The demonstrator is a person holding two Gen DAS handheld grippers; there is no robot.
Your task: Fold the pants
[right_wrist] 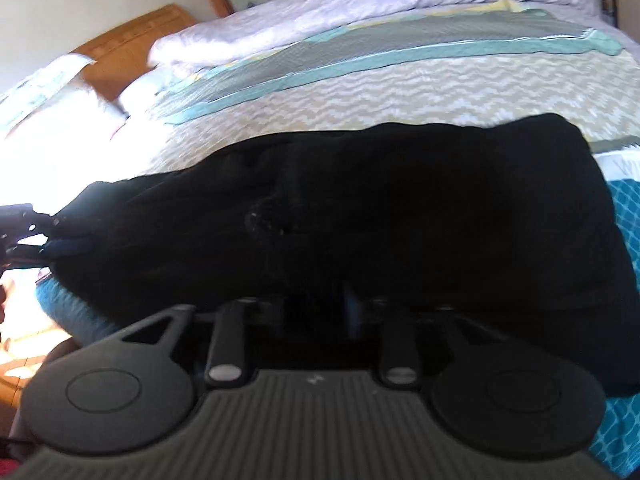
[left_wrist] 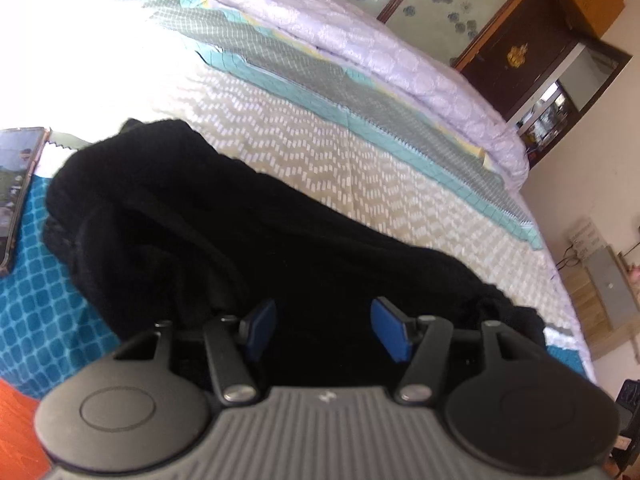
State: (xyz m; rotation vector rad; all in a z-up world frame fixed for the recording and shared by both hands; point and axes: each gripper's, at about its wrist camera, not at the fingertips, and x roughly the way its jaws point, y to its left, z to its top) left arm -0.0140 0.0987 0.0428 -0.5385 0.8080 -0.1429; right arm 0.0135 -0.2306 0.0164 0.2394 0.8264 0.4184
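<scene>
Black pants [left_wrist: 224, 232] lie in a long bundle across the patterned bedspread [left_wrist: 344, 160]. My left gripper [left_wrist: 324, 330] is open, its blue pads [left_wrist: 390, 330] wide apart just over the near end of the pants, holding nothing. In the right wrist view the pants [right_wrist: 400, 208] fill the middle. My right gripper [right_wrist: 320, 308] has its fingers close together and buried in the black cloth at the near edge; the pads are mostly hidden. The left gripper also shows in the right wrist view [right_wrist: 60, 240] at the pants' far left end.
A phone [left_wrist: 18, 196] lies on the bed left of the pants. A lilac quilt [left_wrist: 360, 40] is bunched along the far side of the bed. A wooden headboard [right_wrist: 132, 48] and pillows [right_wrist: 60, 120] are at the left. A dark cabinet [left_wrist: 532, 52] stands beyond the bed.
</scene>
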